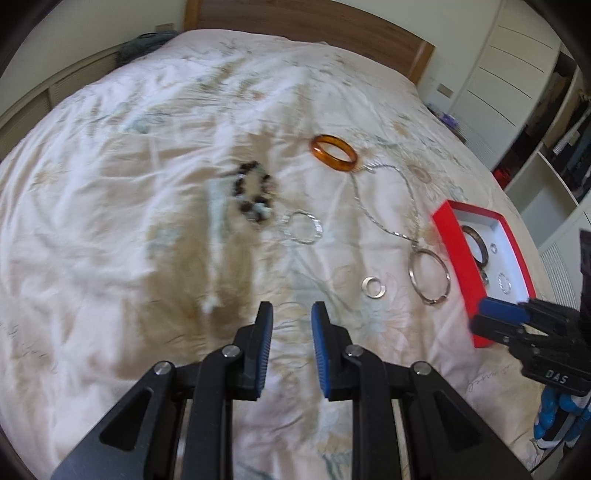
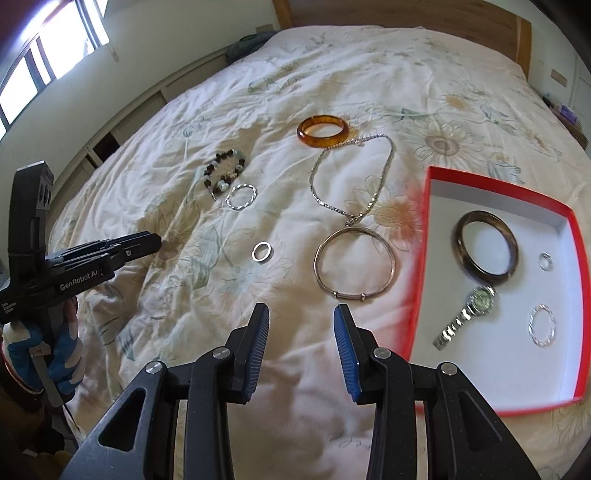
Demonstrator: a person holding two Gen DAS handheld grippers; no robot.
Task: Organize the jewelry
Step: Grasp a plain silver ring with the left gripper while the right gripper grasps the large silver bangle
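Observation:
Jewelry lies on a floral bedspread: an amber bangle [image 2: 322, 130], a beaded bracelet [image 2: 224, 173], a small twisted silver hoop [image 2: 241, 196], a silver chain necklace [image 2: 351, 173], a thin silver bangle [image 2: 354, 263] and a small silver ring [image 2: 262, 252]. A red box with white lining [image 2: 565, 369] at the right holds a dark bangle [image 2: 485, 246], a watch [image 2: 467, 314], a ring [image 2: 545, 260] and a silver hoop [image 2: 542, 325]. My right gripper [image 2: 301, 317] is open and empty, near the thin bangle. My left gripper [image 1: 291, 314] is open and empty, near the small ring [image 1: 373, 287].
The bed's wooden headboard [image 2: 406, 14] is at the back. A window [image 2: 44, 59] and low cabinets are on the left wall. White wardrobes and shelves [image 1: 524, 55] stand to the right of the bed. The red box [image 1: 454, 266] sits near the bed's right edge.

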